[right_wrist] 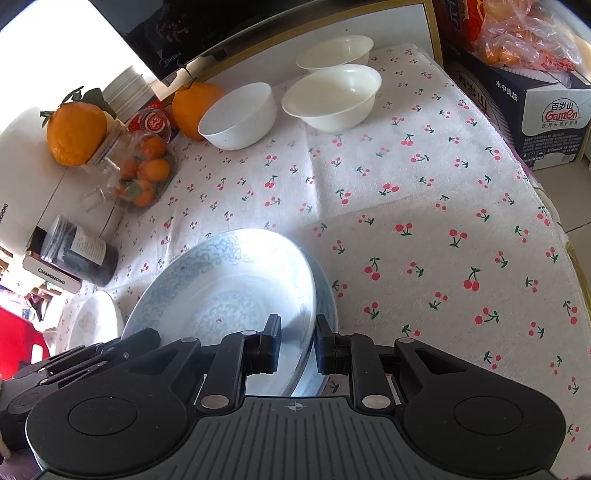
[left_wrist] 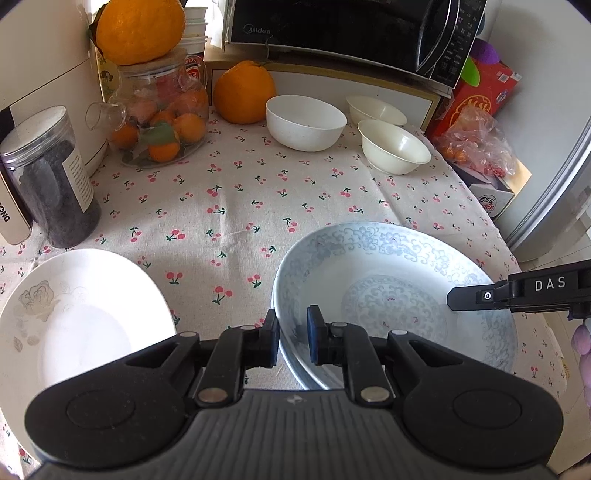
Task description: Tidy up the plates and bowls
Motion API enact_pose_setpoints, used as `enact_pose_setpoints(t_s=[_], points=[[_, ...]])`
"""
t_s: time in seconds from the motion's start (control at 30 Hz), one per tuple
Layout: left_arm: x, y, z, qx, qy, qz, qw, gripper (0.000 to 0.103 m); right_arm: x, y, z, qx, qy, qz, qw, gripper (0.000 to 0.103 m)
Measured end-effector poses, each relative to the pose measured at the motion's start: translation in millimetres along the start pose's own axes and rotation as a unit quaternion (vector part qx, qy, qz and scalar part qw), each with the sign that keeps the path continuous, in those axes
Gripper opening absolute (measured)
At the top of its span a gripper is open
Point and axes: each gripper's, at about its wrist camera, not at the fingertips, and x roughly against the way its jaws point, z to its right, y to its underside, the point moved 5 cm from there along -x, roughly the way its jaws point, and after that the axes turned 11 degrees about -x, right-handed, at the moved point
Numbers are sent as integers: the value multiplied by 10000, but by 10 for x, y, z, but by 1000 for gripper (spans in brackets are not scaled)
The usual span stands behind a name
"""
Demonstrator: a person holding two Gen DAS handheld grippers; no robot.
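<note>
A blue-patterned plate point(left_wrist: 391, 295) lies on the cherry-print tablecloth point(left_wrist: 229, 206), stacked on a second plate below it point(right_wrist: 327, 295). My left gripper point(left_wrist: 293, 338) straddles its left rim, one finger inside and one outside, with a gap around the rim. My right gripper point(right_wrist: 297, 347) straddles the right rim point(right_wrist: 308, 291) the same way; one of its fingers shows in the left wrist view point(left_wrist: 476, 297). A white plate with a flower print point(left_wrist: 74, 314) lies at the front left. Three white bowls point(left_wrist: 304, 122) point(left_wrist: 393, 146) point(left_wrist: 375, 109) stand at the back.
A glass jar of oranges point(left_wrist: 159, 118) with a large orange on top, another orange point(left_wrist: 243, 92), a dark-filled jar point(left_wrist: 51, 177) and a white appliance point(left_wrist: 40, 74) line the left and back. A microwave point(left_wrist: 343, 33) stands behind. Boxes and a bag point(left_wrist: 480, 122) sit right.
</note>
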Motion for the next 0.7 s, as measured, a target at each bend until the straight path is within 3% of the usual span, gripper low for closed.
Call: enact_pose_setpoints(t_s=[0.27,0.7], points=[[-50,86,16,-109,-13,-132,9999,15,-83,73,-31,149,188,-85,9997,21],[-46,96,47,-339,-94,-135,9993,15,-61,58,-28,260,127,-124,9995,21]])
